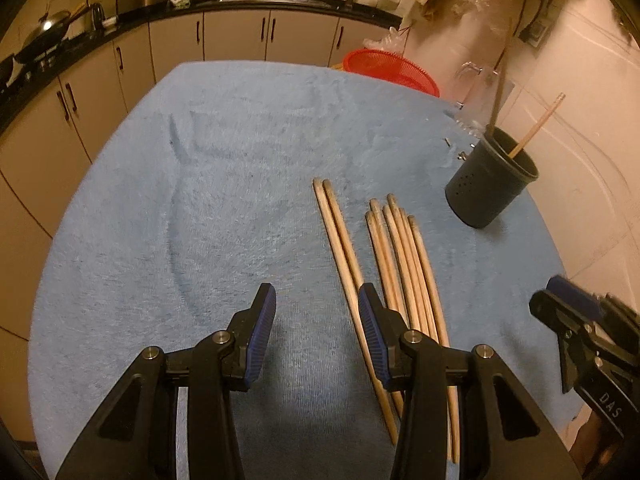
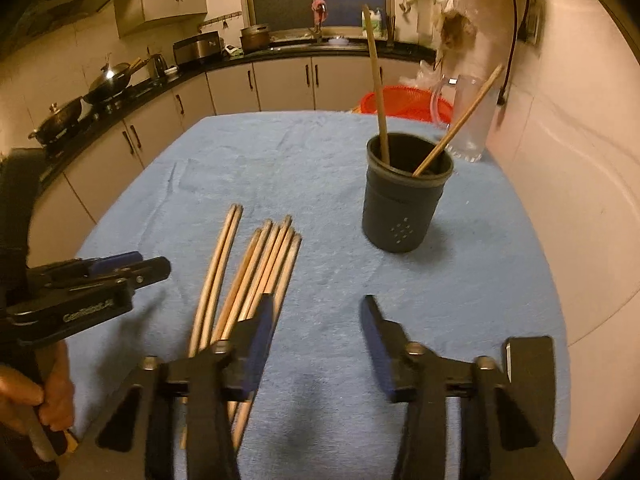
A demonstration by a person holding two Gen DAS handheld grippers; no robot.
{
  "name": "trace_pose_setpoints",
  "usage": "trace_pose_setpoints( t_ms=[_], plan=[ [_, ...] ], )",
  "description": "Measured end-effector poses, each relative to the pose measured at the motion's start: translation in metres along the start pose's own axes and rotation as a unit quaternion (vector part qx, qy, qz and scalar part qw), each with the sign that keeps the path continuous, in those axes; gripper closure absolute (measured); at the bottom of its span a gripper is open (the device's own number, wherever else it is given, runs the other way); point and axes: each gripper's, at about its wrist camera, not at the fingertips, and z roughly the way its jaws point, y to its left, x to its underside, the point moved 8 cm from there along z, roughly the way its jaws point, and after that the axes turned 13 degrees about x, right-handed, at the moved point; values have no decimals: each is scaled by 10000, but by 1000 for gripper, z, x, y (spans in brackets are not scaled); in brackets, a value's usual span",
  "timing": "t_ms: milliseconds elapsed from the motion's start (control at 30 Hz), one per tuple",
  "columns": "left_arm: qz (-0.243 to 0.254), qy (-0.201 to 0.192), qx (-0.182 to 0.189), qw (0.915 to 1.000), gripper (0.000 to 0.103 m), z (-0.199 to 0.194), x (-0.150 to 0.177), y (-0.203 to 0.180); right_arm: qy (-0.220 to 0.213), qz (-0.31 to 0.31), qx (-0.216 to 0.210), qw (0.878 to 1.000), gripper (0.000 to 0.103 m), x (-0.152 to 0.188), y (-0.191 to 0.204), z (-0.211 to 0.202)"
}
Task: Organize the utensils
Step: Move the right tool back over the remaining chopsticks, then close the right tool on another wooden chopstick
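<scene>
Chopsticks (image 1: 400,280) beside dark holder (image 2: 404,196), "GenRobot.AI" on left tongs (image 2: 132,268), left and right tongs (image 2: 318,316) both apart

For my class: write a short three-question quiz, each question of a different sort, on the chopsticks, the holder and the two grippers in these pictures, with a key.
1. True or false: the dark holder stands upright on the blue cloth.
2. How many chopsticks stand in the holder? A) none B) two C) five
3. Fill in: the left gripper and the right gripper both have their jaws ____.

Key
1. True.
2. B; the loose chopsticks lie flat on the cloth, left of the holder.
3. Open; neither grips anything.
</scene>
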Motion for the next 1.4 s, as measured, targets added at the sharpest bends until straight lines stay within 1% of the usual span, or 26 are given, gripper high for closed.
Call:
trace_pose_setpoints(
  t_ms=[67, 167, 233, 333, 433, 500, 567, 600, 700, 800, 867, 933, 1033, 1133, 1233, 1400],
  plan=[
    [-118, 116, 153, 9997, 62, 9, -4, 1, 80, 82, -84, 9999, 65, 2, -1, 3],
    [-169, 180, 307, 9992, 65, 20, -15, -3, 129, 144, -152, 9997, 65, 4, -2, 3],
    [-211, 239, 326, 9990, 74, 29, -25, -3, 132, 175, -164, 9996, 65, 3, -2, 2],
    [-315, 361, 456, 9978, 78, 45, -39, -5, 154, 238, -226, 9993, 65, 3, -4, 2],
    [-249, 480, 305, 9981, 82, 60, -48, -7, 179, 287, -239, 9991, 65, 4, -7, 2],
    [-194, 531, 127, 9983, 87, 69, -51, -6, 198, 292, -241, 9991, 65, 3, -8, 4],
    [-264, 621, 184, 9976, 88, 79, -52, -4, 222, 302, -244, 9990, 65, 3, -9, 5],
    [-270, 659, 141, 9974, 90, 81, -51, -1, 235, 308, -254, 9989, 65, 3, -8, 6],
    [-120, 634, 7, 9979, 92, 80, -47, 3, 281, 317, -287, 9987, 65, 1, -8, 10],
    [-126, 731, 140, 9971, 92, 73, -33, 11, 385, 299, -363, 9982, 65, -2, -3, 16],
    [-165, 739, 302, 9967, 93, 62, -19, 19, 430, 242, -418, 9979, 65, -4, 3, 20],
    [-141, 736, 350, 9966, 93, 51, -7, 25, 518, 216, -440, 9975, 65, -5, 8, 27],
    [-252, 717, 347, 9965, 93, 40, -1, 36, 731, 180, -465, 9961, 65, -5, 20, 44],
    [-352, 689, 454, 9960, 93, 35, -1, 46, 893, 123, -367, 9953, 65, -6, 32, 61],
    [-438, 680, 560, 9952, 93, 36, -3, 49, 957, 57, -216, 9952, 69, -9, 40, 73],
    [-396, 637, 541, 9957, 93, 42, -8, 48, 1186, -17, 167, 9928, 75, -14, 43, 97]
  ],
)
